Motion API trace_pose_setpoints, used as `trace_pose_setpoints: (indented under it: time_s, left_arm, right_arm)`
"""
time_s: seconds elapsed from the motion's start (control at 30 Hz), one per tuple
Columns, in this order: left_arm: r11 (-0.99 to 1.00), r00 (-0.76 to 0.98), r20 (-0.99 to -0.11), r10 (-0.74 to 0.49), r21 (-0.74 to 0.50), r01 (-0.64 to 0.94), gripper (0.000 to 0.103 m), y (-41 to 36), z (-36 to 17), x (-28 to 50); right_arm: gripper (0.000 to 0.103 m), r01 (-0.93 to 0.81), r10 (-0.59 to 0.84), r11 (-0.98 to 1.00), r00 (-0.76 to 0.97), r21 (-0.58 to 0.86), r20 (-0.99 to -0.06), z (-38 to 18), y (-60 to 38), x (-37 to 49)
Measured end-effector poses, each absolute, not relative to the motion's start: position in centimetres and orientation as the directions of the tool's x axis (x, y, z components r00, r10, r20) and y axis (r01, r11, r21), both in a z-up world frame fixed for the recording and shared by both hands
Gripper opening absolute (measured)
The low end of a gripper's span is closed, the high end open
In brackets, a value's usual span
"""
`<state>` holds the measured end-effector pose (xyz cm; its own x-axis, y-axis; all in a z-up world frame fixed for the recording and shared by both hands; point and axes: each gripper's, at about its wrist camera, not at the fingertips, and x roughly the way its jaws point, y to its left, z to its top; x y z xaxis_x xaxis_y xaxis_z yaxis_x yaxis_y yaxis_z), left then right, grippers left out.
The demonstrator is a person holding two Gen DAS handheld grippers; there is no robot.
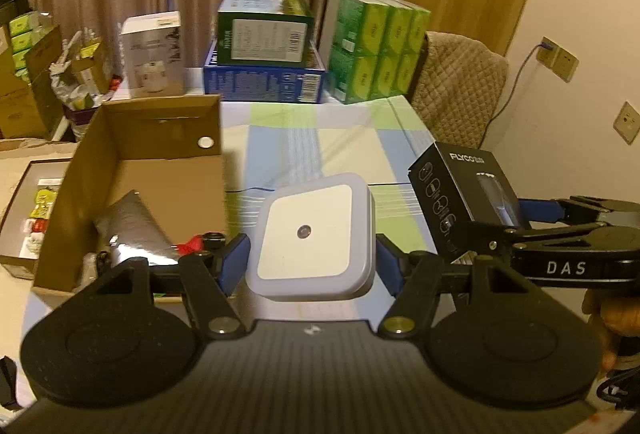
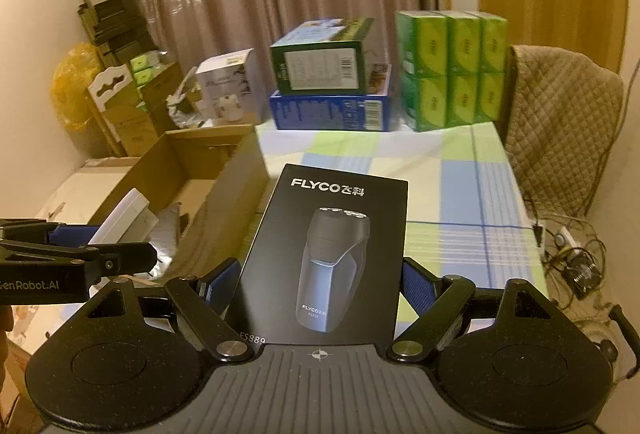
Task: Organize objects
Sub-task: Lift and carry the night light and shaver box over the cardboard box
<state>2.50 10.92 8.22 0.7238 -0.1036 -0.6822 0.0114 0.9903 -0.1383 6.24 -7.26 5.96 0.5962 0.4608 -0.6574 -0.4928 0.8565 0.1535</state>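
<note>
Left wrist view: the left hand-held gripper (image 1: 311, 261) clamps a white square night light with a small round sensor (image 1: 310, 236) between its blue pads, held above the desk with the checked blue, green and white cloth (image 1: 352, 137). To its left stands an open brown cardboard box (image 1: 132, 161) containing a silver foil pouch (image 1: 134, 230). At right, the right hand-held gripper (image 1: 520, 218) carries a black FLYCO shaver carton (image 1: 460, 193), seen from its side.

Right wrist view: the carton's printed front, with the shaver picture, faces the camera, gripped at both side edges by the right hand-held gripper above the desk. The night light (image 2: 124, 215) appears edge-on at left, over the cardboard box. Only here is a tangle of cables (image 2: 572, 254) visible at the desk's right edge.
</note>
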Motion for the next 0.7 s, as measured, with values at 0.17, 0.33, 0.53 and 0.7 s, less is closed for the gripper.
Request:
trace_pose_setpoints:
  time_s: [0.17, 0.33, 0.53, 0.7]
  left_arm:
    - [0.992, 0.727, -0.684, -0.065, -0.125, -0.029, 0.062, 13.2, 8.4, 1.7]
    - [0.992, 0.726, -0.687, -0.026, -0.105, -0.064, 0.062, 15.5, 8.6, 1.0]
    - [0.992, 0.721, -0.693, 0.016, -0.080, -0.099, 0.062, 17.7, 8.5, 0.5]
    - [0.990, 0.717, -0.696, 0.034, -0.076, -0.121, 0.062, 19.5, 8.3, 0.2]
  right_arm:
    - [0.081, -0.526, 0.484, 0.837, 0.582, 0.151, -0.654, 6.3, -5.1, 5.9]
    - [0.081, -0.560, 0.504, 0.816, 0.563, 0.146, -0.656, 6.3, -2.6, 5.7]
    - [0.081, -0.596, 0.521, 0.791, 0.540, 0.137, -0.661, 6.1, 0.2, 5.4]
    - [0.081, -0.617, 0.533, 0.775, 0.525, 0.133, -0.664, 5.9, 2.1, 5.3]
